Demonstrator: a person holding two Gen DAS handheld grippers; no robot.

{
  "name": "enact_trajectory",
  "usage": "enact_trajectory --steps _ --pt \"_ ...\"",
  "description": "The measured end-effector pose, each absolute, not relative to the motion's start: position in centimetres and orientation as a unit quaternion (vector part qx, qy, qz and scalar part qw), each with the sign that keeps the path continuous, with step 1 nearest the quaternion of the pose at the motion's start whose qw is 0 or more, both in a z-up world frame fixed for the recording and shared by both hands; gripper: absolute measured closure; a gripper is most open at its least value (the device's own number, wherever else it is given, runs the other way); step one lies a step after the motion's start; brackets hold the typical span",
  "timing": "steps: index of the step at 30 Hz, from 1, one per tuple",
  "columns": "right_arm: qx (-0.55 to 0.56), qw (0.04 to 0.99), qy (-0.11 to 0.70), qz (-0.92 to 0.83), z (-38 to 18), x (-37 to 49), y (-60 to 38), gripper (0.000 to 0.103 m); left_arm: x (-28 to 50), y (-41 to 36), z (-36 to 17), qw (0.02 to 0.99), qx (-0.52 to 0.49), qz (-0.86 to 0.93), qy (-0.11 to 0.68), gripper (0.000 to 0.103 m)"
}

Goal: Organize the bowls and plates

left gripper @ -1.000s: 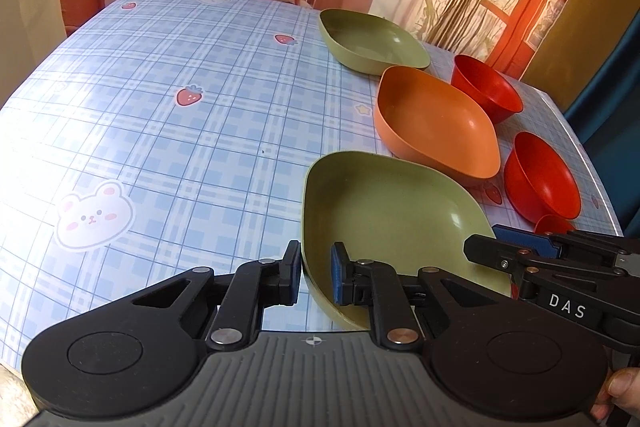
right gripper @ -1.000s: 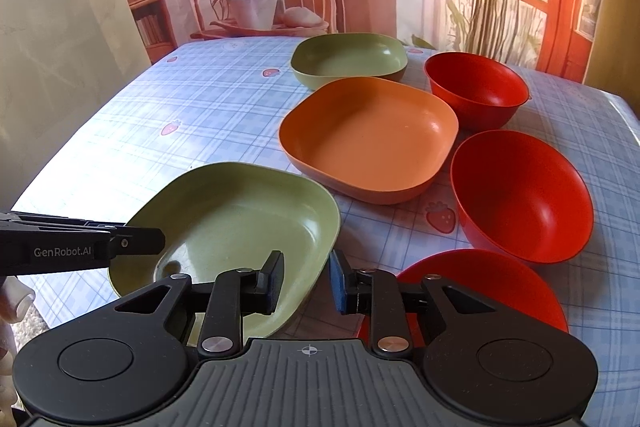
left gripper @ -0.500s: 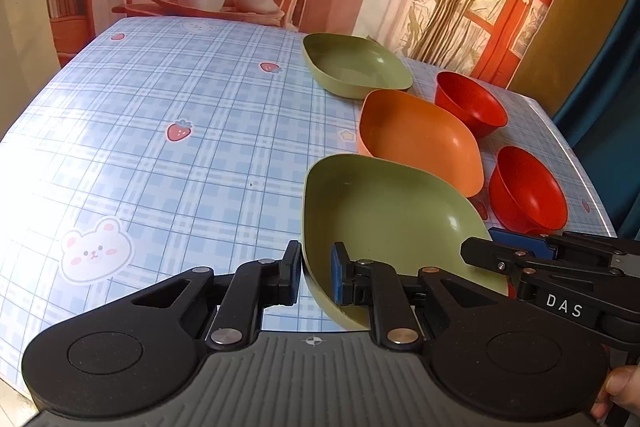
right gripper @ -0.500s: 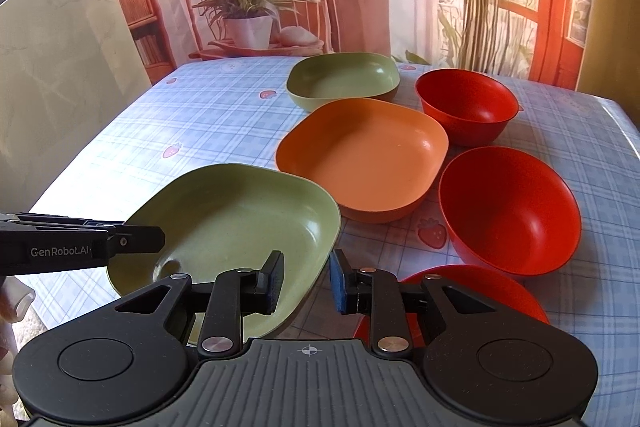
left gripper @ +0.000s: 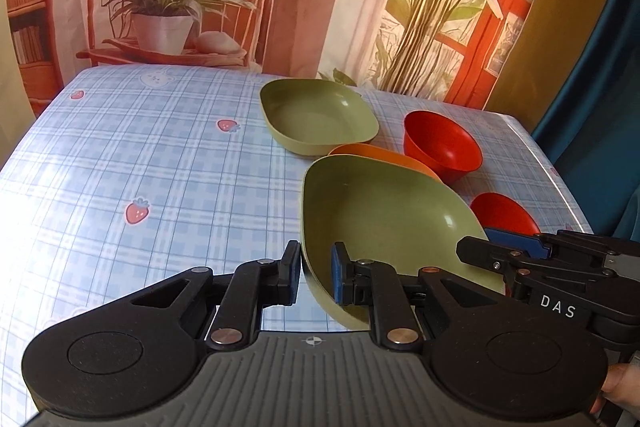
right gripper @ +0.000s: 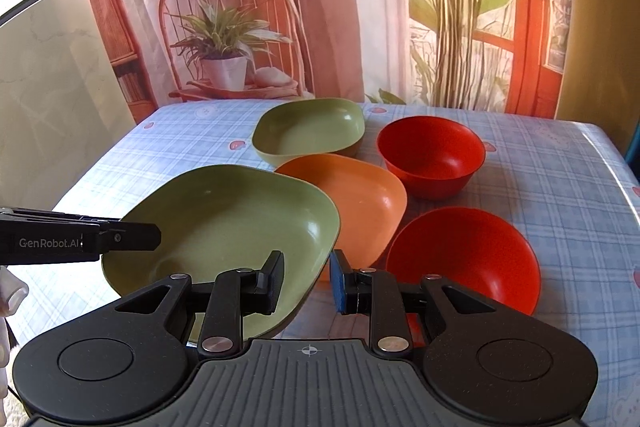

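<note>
Both grippers hold the near green plate [left gripper: 384, 215], lifted above the table and partly over the orange plate [right gripper: 360, 203]. My left gripper [left gripper: 316, 277] is shut on its left rim. My right gripper [right gripper: 306, 281] is shut on its right rim, and it shows in the left wrist view [left gripper: 520, 259]. The left gripper shows in the right wrist view [right gripper: 132, 237]. A second green plate [left gripper: 316, 115] sits further back. Two red bowls [right gripper: 430, 155] [right gripper: 464, 259] stand to the right of the plates.
The table wears a blue plaid cloth [left gripper: 140, 167] with strawberry prints. Its right edge [left gripper: 560, 187] lies close beside the red bowls. A printed backdrop with a chair and plants [left gripper: 168, 11] hangs behind the table.
The near green plate has risen off the table in both grippers and now overlaps the orange plate. Both cameras have lifted and tilted up. The third red bowl has gone out of sight.
</note>
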State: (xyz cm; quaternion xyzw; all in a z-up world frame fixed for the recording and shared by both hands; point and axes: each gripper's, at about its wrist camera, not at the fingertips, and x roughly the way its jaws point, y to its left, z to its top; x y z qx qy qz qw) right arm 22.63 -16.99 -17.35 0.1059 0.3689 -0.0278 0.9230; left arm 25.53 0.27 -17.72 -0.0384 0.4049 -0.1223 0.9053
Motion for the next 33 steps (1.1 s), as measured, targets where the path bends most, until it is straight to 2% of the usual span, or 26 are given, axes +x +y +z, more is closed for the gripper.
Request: enact_trajectory --steps 10,33 --pt "0.096 0.927 0.358 -0.055 -17.1 25.1 -19.9 0.079 30.0 -2.1 -18.2 0.901 -0.012 -0.159 0.404 0.086" --pt "0.11 0.919 0.374 -0.062 -19.3 26.8 -21.5 0.079 33.0 -3.5 -19.6 0.891 0.016 -0.17 0.421 0.085"
